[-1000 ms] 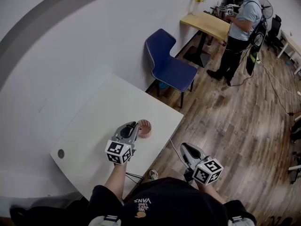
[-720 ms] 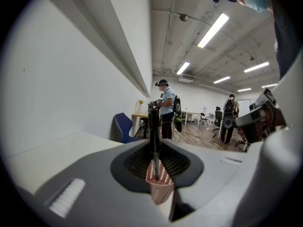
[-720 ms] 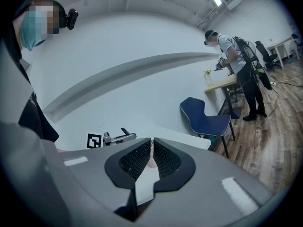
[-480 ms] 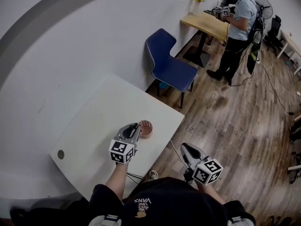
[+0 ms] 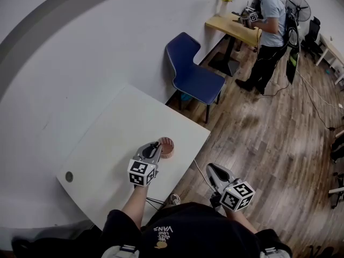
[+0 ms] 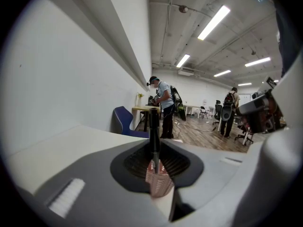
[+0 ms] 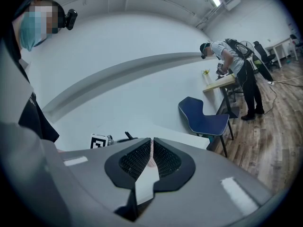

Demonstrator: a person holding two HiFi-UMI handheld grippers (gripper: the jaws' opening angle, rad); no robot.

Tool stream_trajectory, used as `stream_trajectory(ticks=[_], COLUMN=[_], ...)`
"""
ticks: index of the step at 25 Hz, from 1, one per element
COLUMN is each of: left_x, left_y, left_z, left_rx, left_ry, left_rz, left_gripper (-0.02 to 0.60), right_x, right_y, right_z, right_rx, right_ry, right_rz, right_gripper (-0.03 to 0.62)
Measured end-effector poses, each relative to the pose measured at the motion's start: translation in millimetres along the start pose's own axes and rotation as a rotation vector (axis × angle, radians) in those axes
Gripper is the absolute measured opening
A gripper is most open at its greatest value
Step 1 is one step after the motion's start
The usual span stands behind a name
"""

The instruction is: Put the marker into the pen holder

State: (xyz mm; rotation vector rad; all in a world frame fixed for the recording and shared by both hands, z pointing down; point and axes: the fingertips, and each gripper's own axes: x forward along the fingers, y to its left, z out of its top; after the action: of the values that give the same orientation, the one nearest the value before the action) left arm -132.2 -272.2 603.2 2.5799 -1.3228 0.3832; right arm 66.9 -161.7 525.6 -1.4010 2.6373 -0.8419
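Note:
A black marker [image 6: 154, 131] stands upright between the jaws of my left gripper [image 6: 156, 151], which is shut on it. Its lower end sits at the mouth of the pinkish mesh pen holder [image 6: 159, 183] directly below. In the head view the left gripper [image 5: 156, 146] is just left of the pen holder [image 5: 167, 147], near the right edge of the white table [image 5: 107, 138]. My right gripper [image 5: 210, 170] hangs off the table's edge over the floor. Its jaws [image 7: 151, 157] are together with nothing between them.
A blue chair [image 5: 194, 75] stands beyond the table's far corner. Farther back is a wooden table [image 5: 236, 28], with a person [image 5: 269, 31] standing at it, and a fan [image 5: 299, 7]. A round cable hole [image 5: 69, 176] marks the white table's near left.
My left gripper has sunk with the marker and edged closer to the pen holder. The right gripper has stayed put. The person at the back has stepped left toward the wooden table.

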Motion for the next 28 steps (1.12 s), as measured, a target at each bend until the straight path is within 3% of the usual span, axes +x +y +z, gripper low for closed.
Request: stream_trajectory(ticks=[28], left_x=[8.7], left_y=[2.6], left_z=[-16.0], left_rx=[-0.006], left_ry=[0.035], left_rz=[0.019], left_gripper=[0.098], right_x=[10.0], right_y=[-0.9], right_z=[0.1], right_rx=[0.003], right_ry=[0.018], right_rz=[0.013], right_gripper=[0.002])
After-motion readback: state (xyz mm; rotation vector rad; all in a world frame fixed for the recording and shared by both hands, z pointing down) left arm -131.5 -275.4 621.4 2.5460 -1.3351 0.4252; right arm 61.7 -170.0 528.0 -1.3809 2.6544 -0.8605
